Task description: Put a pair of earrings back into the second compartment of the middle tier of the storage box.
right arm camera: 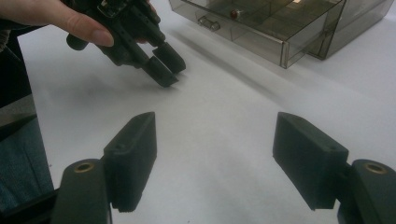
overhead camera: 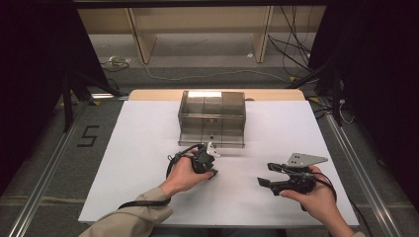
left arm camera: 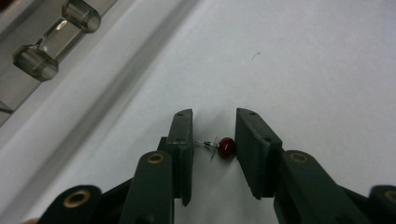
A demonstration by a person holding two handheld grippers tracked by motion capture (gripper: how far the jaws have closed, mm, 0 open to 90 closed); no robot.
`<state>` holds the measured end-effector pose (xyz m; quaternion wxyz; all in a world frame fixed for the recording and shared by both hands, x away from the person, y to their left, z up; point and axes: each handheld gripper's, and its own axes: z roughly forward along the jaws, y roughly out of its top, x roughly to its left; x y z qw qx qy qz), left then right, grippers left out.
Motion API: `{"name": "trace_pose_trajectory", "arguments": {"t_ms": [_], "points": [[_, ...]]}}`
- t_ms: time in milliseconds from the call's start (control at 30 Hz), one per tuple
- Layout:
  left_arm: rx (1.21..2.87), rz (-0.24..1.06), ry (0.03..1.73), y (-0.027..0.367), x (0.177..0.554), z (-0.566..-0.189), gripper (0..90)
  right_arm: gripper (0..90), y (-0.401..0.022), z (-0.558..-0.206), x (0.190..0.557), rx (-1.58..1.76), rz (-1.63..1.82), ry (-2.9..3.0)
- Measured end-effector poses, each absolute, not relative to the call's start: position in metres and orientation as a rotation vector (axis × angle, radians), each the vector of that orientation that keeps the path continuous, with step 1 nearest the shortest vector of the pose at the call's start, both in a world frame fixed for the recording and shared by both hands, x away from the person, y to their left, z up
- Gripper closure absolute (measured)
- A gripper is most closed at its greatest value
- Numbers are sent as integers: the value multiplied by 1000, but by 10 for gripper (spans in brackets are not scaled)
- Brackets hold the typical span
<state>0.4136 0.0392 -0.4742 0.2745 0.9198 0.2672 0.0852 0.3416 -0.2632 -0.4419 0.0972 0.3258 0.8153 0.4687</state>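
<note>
Earring (left arm camera: 223,147), a small stud with a dark red bead and a thin silver post, is the thing in hand, but it is the smallest item on the table. Largest is the white tabletop (overhead camera: 148,148), which covers most of the high view. At its far middle stands a smoky clear plastic drawer box (overhead camera: 212,116), divided into compartments; in the right gripper view one drawer (right arm camera: 261,28) is pulled out toward the person, with a small round reddish item inside that is too small to identify. The drawer's clear handle (left arm camera: 56,39) appears at the upper left of the left gripper view.

Next in size are the two handheld tools. The right gripper (right arm camera: 215,158) is held in the person's right hand near the front right of the table, just above the white surface, its jaws wide apart with only bare table between them. The left gripper (left arm camera: 214,149) is held in the left hand just in front of the box, tipped down so its tips are at the table.

Its jaws stand a narrow gap apart, with the earring lying crosswise between them on the white surface. The red bead sits against the right-hand pad and the post points at the left-hand pad; whether both pads actually press on it cannot be told.
</note>
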Motion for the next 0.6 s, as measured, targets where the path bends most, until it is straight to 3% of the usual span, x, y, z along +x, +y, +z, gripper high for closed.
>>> {"name": "trace_pose_trajectory", "arguments": {"t_ms": [233,600], "points": [[2488,202,743,38,413,-473,772,311,-263,-442,341,964,1387,2413],[2484,191,723,40,414,-473,790,311,-263,-442,341,964,1387,2413]]}}
